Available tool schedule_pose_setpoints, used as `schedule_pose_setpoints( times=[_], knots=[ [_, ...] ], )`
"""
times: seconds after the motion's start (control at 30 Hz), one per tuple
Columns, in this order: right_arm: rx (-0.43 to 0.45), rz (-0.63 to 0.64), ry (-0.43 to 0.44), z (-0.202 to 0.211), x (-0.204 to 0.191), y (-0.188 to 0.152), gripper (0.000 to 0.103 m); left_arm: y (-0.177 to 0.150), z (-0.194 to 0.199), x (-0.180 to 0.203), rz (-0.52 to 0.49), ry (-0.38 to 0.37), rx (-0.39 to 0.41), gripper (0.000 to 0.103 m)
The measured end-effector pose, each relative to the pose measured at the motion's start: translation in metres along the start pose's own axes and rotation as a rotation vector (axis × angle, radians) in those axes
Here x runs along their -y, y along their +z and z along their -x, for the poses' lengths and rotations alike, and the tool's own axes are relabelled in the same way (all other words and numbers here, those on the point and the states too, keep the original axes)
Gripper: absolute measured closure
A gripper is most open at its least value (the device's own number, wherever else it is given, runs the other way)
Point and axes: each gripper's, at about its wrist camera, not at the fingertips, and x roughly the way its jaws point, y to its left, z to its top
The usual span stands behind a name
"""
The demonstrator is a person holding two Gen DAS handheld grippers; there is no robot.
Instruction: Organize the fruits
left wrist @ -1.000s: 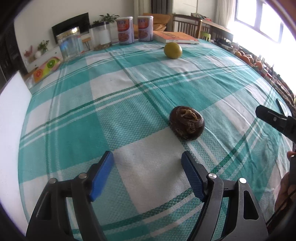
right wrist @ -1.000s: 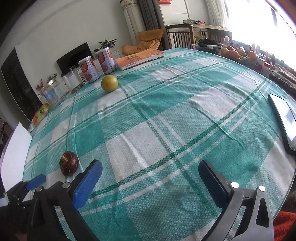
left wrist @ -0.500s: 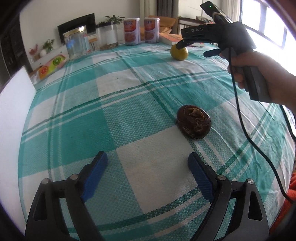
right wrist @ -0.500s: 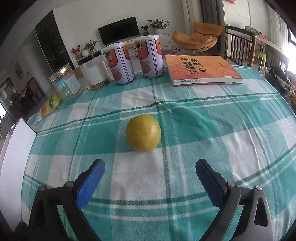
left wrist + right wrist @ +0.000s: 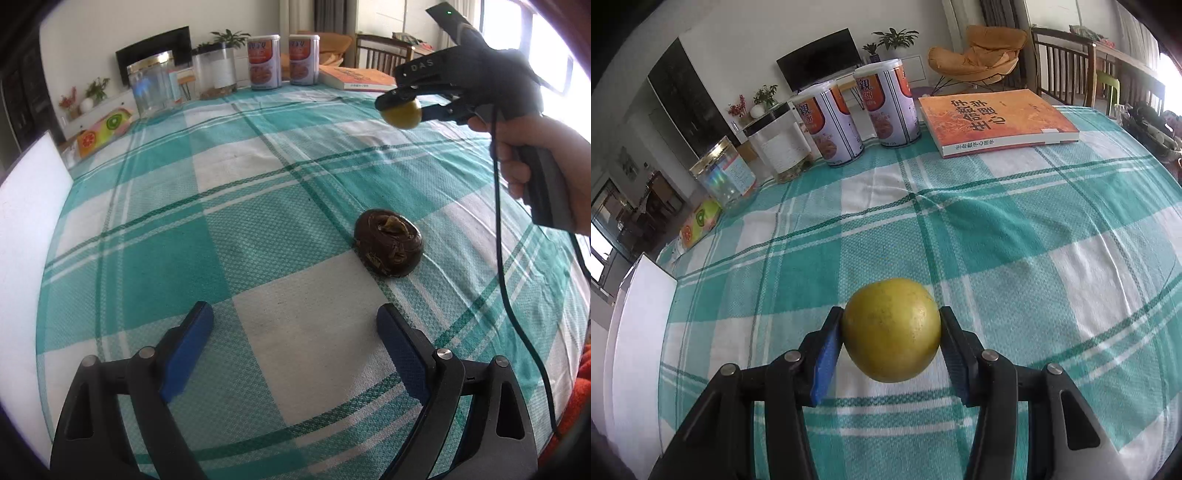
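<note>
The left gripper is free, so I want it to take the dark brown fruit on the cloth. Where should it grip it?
Probably across the widest middle of the brown fruit, coming from above: it lies squat, rough crown up, ahead and right of the open left gripper.

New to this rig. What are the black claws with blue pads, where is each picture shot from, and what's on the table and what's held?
No robot here: a person holds a two-finger gripper in each hand, and a fisheye camera on each looks forward along its fingers.

The left wrist view shows the left gripper, wide open and empty, above a checked tablecloth. Ahead of it lies a dark brown fruit. Further off, the person's right hand holds the other tool.

The right wrist view shows the right gripper shut on a yellow fruit, one blue pad on each side.

At the far edge stand two cans and clear jars; beside them lies an orange book.
</note>
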Motion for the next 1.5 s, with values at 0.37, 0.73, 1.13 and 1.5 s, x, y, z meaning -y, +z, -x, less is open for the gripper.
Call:
schedule_pose_setpoints(
  times=[0.37,0.73,1.13,1.5],
  knots=[
    [0.038,-0.075,-0.079,0.082,-0.003,-0.147,0.052,0.000,0.001,0.000,0.000,0.000,0.000,0.011],
    [0.137,-0.083,-0.106,0.093,-0.003,-0.172,0.052,0.010,0.007,0.021,-0.062,-0.074,0.023,0.012],
    [0.163,-0.143,-0.055,0.100,0.008,-0.173,0.052,0.037,0.001,0.043,-0.009,-0.121,-0.024,0.056],
    [-0.065,0.057,0.277,0.103,-0.120,-0.177,0.052,-0.038,0.207,-0.099,0.352,-0.331,0.026,0.056]
  ],
)
